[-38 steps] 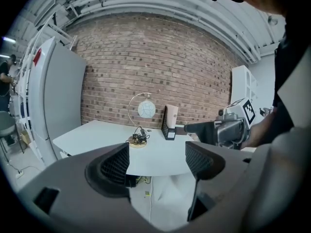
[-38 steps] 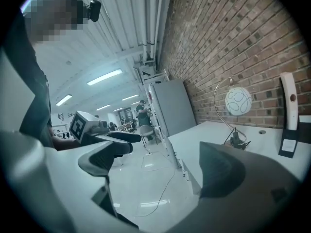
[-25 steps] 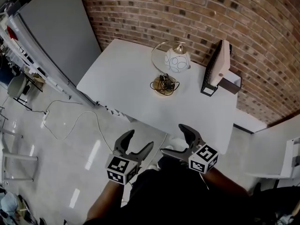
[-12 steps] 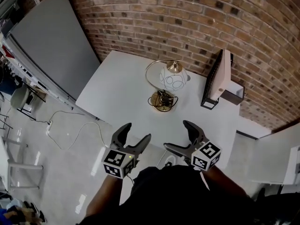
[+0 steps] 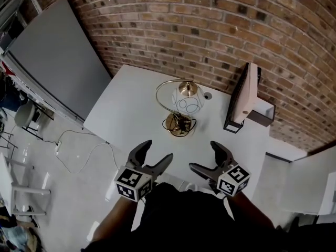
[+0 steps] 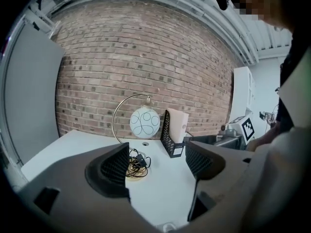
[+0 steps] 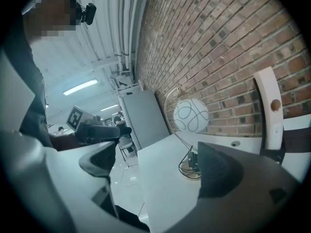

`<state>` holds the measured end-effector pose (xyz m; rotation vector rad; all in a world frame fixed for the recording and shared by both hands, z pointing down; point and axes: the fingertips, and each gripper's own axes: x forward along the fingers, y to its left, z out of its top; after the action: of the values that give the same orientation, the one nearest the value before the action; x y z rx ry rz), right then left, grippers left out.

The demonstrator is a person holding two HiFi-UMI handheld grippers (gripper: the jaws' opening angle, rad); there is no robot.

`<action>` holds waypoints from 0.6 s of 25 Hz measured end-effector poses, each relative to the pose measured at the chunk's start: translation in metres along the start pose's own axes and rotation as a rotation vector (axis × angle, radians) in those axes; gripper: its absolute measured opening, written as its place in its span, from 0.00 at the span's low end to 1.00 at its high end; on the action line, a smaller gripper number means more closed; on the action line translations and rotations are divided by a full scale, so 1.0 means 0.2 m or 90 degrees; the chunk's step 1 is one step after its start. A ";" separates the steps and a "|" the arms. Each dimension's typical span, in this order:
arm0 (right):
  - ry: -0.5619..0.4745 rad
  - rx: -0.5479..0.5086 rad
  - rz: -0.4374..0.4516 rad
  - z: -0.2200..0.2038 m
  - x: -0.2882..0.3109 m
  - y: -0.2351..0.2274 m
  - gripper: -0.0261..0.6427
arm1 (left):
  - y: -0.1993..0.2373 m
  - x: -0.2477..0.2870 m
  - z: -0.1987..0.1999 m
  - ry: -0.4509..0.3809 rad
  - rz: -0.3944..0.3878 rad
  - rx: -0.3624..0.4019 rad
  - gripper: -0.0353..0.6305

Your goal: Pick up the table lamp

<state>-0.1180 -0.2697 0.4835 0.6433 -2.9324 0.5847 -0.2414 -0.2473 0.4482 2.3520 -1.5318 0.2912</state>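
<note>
Hovering at near edge of table (image 5: pixel 126 104): left gripper (image 5: pixel 157 151) and right gripper (image 5: pixel 206 155), both with jaws spread wide, nothing between them. Table lamp (image 5: pixel 181 109) upright mid-table, well beyond both. Step looks like reach. Next move: advance, clamp arched stem or base.

Table lamp (image 5: pixel 182 109) is sitting toward the table (image 5: pixel 126 114) back.
File holder (image 5: pixel 242 96) is standing right of it, brick wall (image 5: pixel 210 30) running behind, left gripper (image 5: pixel 157 150) and right gripper (image 5: pixel 204 155) hovering at the near edge.
</note>
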 end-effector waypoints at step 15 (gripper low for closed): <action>0.005 -0.022 -0.105 0.02 0.11 -0.20 0.84 | 0.27 0.25 0.17 -0.001 -0.054 0.072 0.59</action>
<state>-0.1216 -0.3129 0.4964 0.8668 -2.8390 0.5176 -0.2704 -0.3222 0.4423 2.4963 -1.4474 0.3657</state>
